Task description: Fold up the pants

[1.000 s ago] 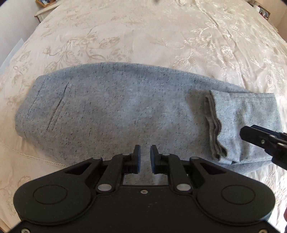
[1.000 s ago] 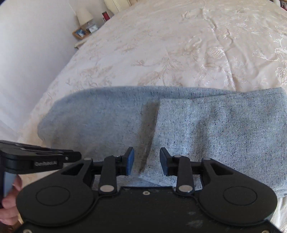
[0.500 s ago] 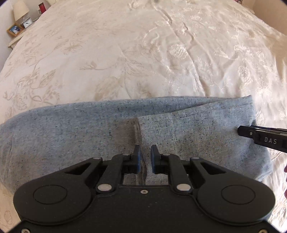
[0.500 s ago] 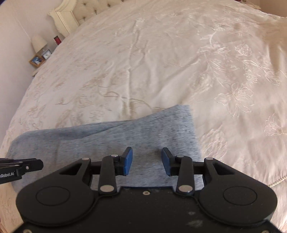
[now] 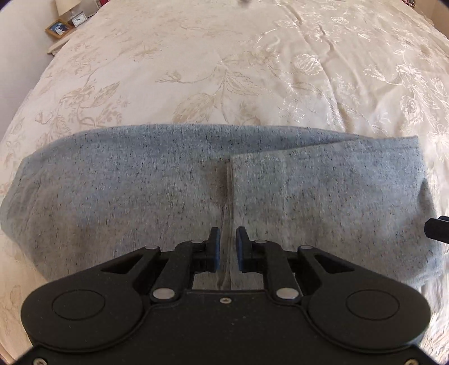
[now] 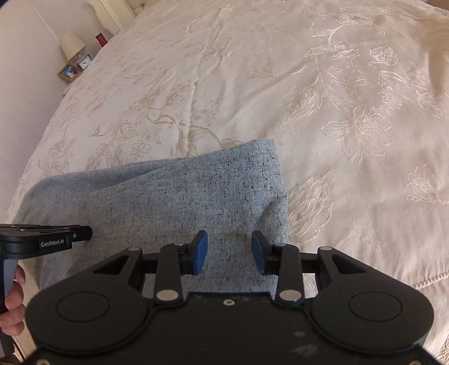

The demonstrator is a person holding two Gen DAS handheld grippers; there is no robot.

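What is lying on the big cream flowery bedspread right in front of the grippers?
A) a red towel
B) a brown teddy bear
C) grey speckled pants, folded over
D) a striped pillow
C: the grey speckled knit pants lie on the cream embroidered bedspread with one end doubled back over the rest, its edge near the middle in the left wrist view.

- The pants' (image 5: pixel 168 202) near edge was hidden beneath the left gripper's (image 5: pixel 226 247) body.
- The right gripper (image 5: pixel 437 231) showed only as a dark tip cut off at the frame edge.
- The bedside lamp (image 5: pixel 66 7) was cropped at the top.
- The clock (image 6: pixel 85 61) face was too small to read.
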